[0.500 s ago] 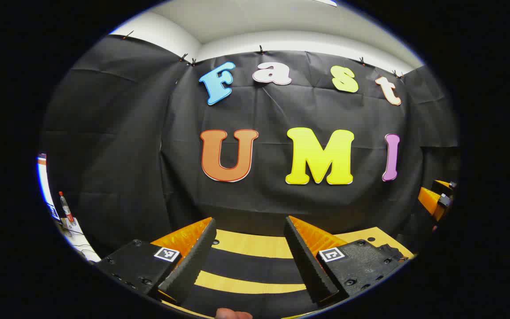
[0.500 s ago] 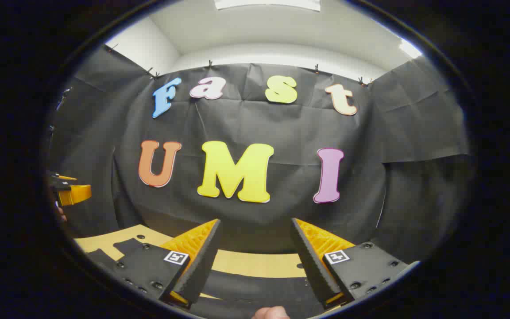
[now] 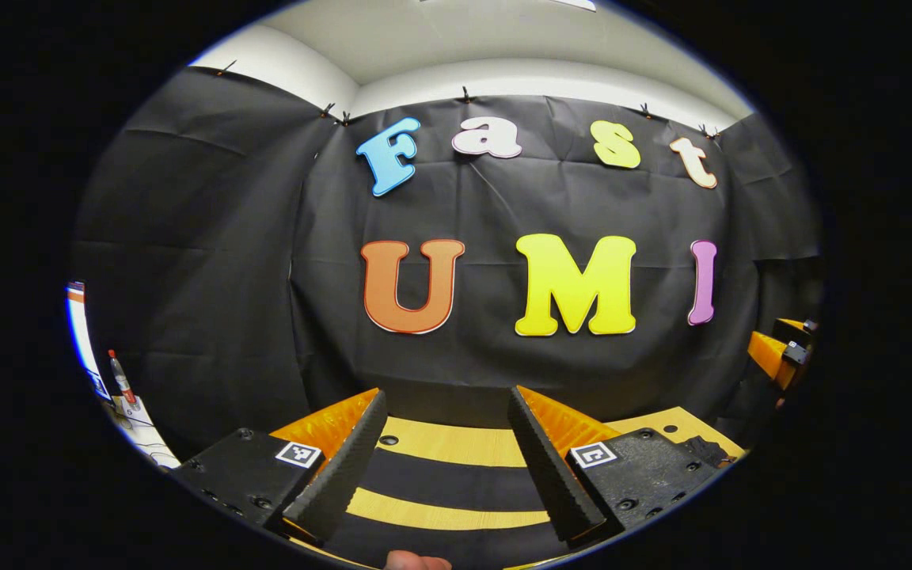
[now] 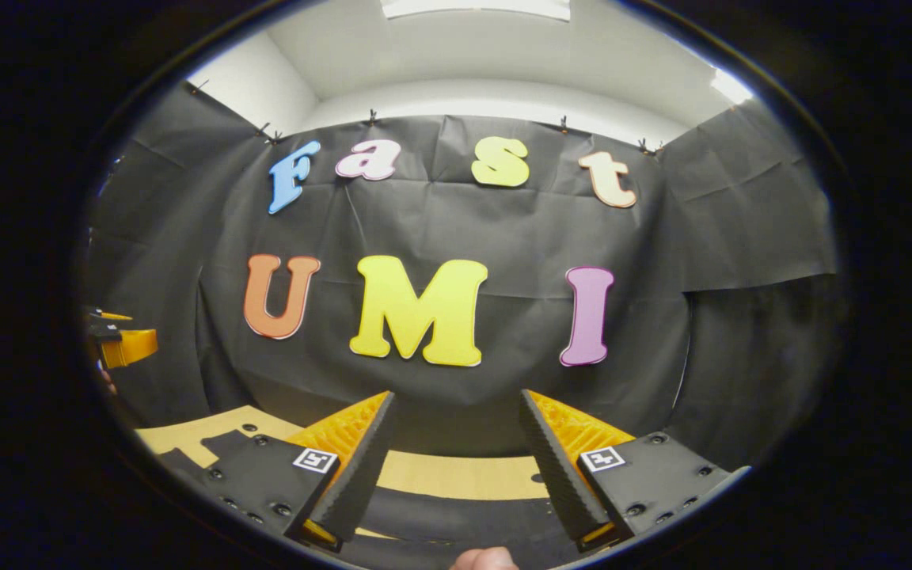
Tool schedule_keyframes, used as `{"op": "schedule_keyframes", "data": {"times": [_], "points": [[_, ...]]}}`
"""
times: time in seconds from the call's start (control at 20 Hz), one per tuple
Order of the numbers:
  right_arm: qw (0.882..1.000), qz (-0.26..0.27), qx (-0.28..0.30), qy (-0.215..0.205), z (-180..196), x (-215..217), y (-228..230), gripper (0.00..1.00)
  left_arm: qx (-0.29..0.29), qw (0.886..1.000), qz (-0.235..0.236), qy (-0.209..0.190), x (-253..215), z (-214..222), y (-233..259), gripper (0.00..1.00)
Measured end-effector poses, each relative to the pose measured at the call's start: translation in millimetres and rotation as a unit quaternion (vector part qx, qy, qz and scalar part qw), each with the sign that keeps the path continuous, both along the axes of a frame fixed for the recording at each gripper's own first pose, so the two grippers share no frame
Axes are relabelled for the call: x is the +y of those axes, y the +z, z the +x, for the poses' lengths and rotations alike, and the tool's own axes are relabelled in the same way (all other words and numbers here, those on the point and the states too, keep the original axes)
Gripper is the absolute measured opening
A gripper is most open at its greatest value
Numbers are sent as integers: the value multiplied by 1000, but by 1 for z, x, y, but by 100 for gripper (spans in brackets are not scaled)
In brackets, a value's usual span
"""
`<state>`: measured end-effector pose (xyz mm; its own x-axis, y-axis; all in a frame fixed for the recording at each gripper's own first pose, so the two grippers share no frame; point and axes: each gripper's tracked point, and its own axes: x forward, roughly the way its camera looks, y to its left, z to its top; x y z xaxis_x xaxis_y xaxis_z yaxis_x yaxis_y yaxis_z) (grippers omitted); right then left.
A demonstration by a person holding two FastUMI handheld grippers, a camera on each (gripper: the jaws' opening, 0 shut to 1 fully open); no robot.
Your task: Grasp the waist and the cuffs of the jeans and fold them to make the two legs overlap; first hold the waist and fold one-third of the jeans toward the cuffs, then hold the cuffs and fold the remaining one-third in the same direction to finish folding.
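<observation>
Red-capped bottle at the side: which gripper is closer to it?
Left. The bottle stands off the left gripper's left side; the right gripper is over on the opposite side, likely farther away.

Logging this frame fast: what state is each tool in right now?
Left tool: open, holding nothing.
Right tool: open, holding nothing.
</observation>
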<state>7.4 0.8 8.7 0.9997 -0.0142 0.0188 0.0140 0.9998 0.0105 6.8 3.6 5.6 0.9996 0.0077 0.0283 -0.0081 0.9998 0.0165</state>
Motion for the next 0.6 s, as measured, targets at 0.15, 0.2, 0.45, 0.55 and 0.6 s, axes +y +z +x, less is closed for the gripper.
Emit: {"op": "schedule_keyframes", "data": {"times": [0.15,0.2,0.45,0.55,0.6], "points": [[1000,2,-2,-1,1,0,2,93,-6,1000,3,1,0,1,2,98],[1000,3,-3,-1,1,0,2,93,-7,1000,4,1,1,0,2,98],[1000,2,3,-2,1,-4,-1,93,-10,1000,-1,2,3,2,0,98],[1000,0,10,-10,-1,-14,-7,93,-2,1000,-9,7,8,3,-9,98],[1000,0,14,-16,-2,-23,-10,93,5,1000,-12,11,13,2,-13,98]]}}
